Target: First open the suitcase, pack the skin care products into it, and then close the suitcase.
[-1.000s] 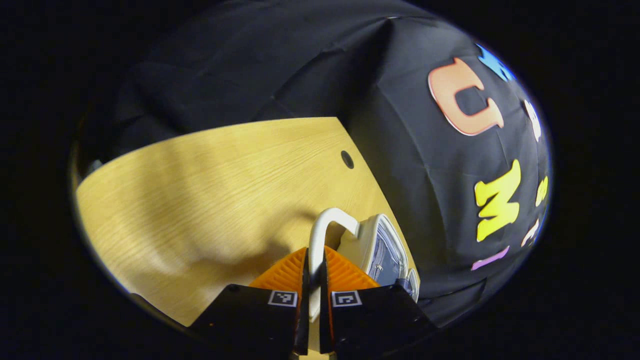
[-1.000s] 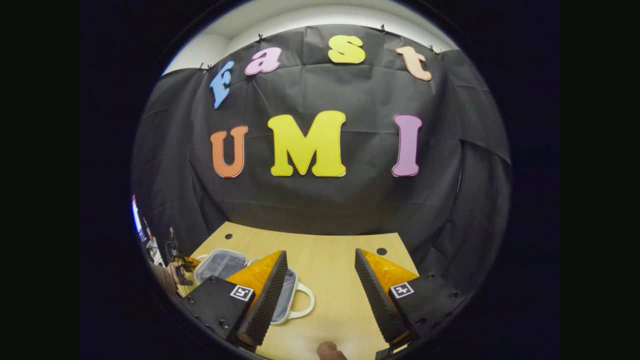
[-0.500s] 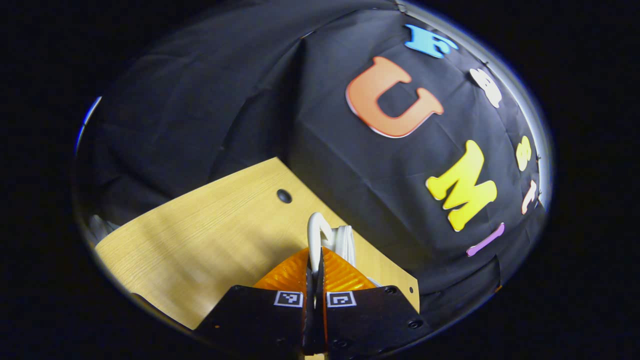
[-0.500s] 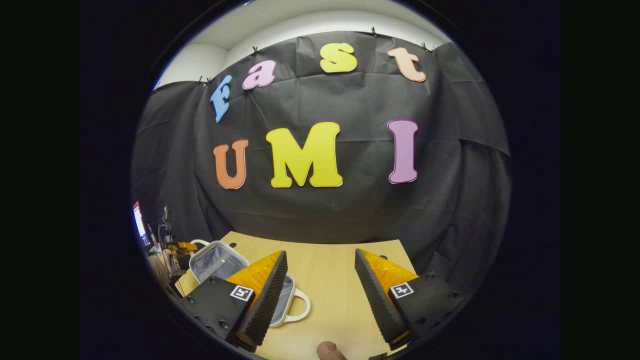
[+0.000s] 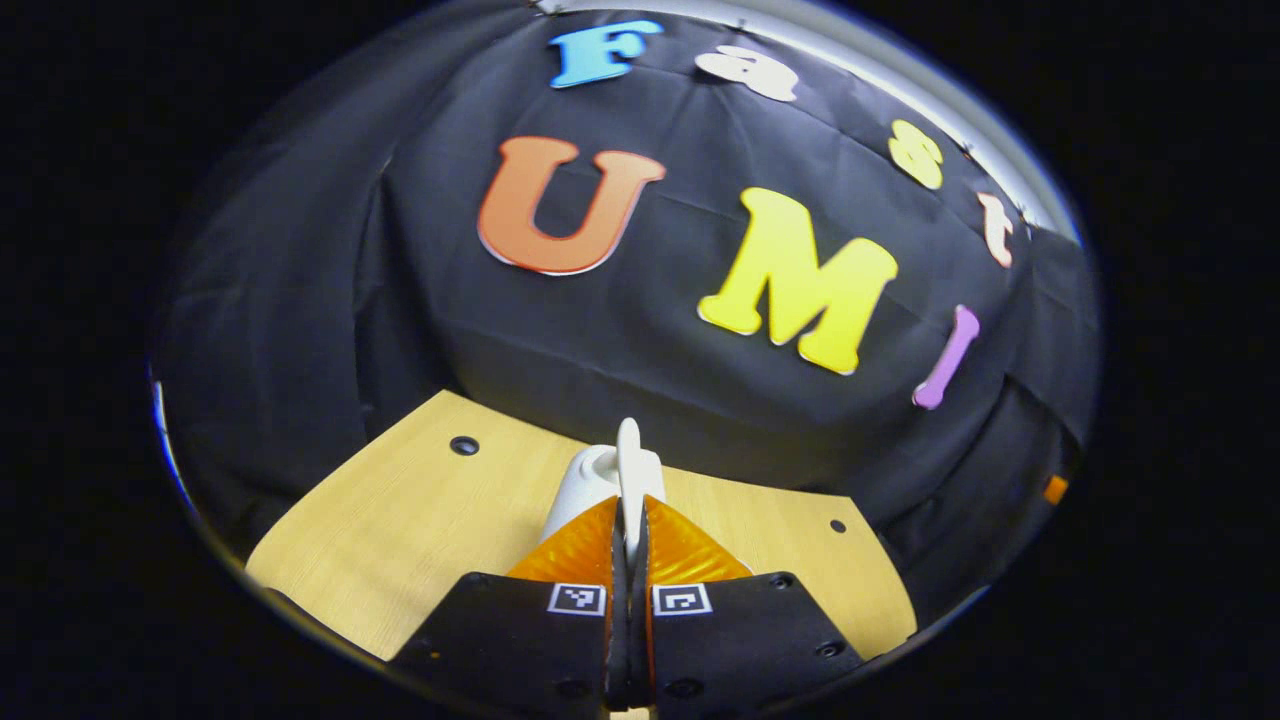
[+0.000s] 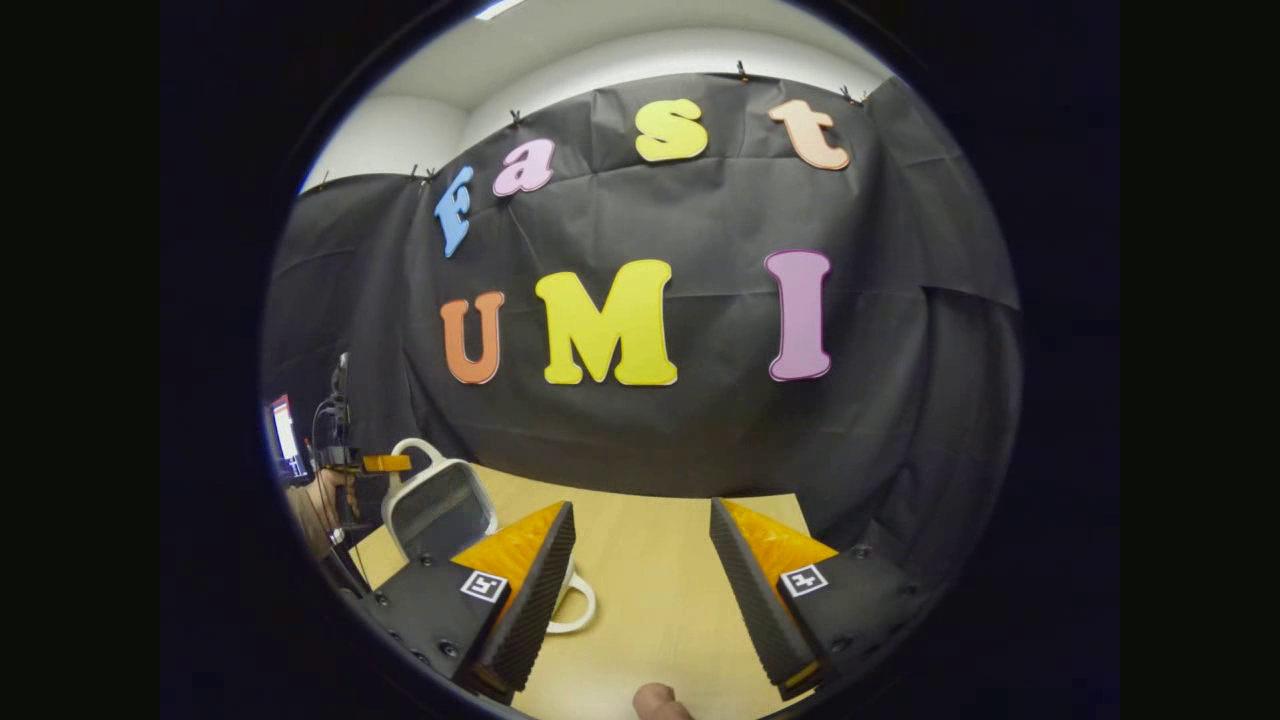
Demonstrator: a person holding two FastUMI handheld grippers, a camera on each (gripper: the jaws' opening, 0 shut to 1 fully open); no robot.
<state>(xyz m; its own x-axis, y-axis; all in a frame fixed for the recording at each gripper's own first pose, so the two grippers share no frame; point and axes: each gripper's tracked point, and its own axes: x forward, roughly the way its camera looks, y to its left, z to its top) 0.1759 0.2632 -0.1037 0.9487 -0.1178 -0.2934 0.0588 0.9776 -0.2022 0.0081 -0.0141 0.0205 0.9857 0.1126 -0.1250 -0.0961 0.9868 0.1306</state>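
Observation:
The small white suitcase (image 6: 438, 508) lies at the left of the wooden table (image 6: 650, 590). Its lid stands raised, the grey lining facing my right gripper. The lower half's white handle (image 6: 572, 615) rests on the table behind my right gripper's left finger. My left gripper (image 5: 628, 510) is shut on the lid's white handle (image 5: 629, 450), with the lid's white shell (image 5: 582, 482) just behind it. In the right gripper view the left gripper (image 6: 385, 463) shows at the lid's top, held by a hand (image 6: 318, 500). My right gripper (image 6: 640, 520) hangs open above the table with nothing between its fingers.
The black cloth wall closes off the table's far side. Small dark holes (image 5: 463, 445) sit near the table's back corners. A fingertip (image 6: 660, 702) shows at the bottom edge of the right gripper view. A lit screen (image 6: 285, 440) stands at the far left.
My left gripper has swung the lid up by its handle, from lying open flat to standing nearly upright, and turned toward the back wall. The right gripper has barely moved.

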